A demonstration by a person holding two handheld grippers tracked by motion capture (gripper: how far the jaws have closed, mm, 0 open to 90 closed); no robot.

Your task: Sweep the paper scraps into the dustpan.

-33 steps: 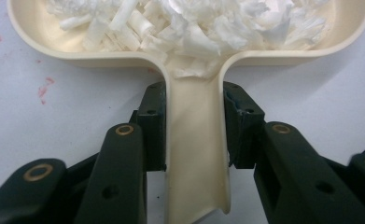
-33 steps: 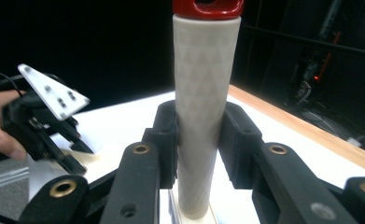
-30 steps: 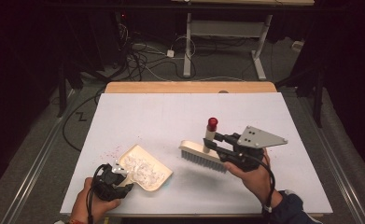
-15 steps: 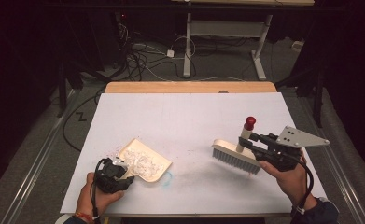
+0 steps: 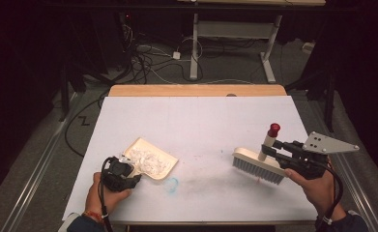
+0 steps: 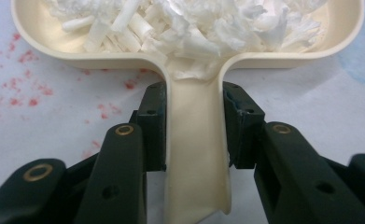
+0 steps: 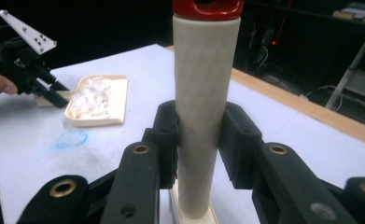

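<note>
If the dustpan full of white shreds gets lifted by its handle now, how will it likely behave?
The dustpan looks like rigid plastic, so it probably lifts without flexing. The white shreds are heaped loosely and look light, so tilting may spill some. The left hand-held gripper clamps only the narrow handle, so the pan may sag forward.

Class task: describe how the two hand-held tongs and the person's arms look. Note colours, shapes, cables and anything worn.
Both tongs are black, each with two blocky jaws on arms with brass-coloured rivets. The right tongs carry a grey three-cornered plate with small holes. A black cable trails from each; the left tongs show theirs along the wrist. Dark sleeves; a bracelet on the left wrist.
</note>
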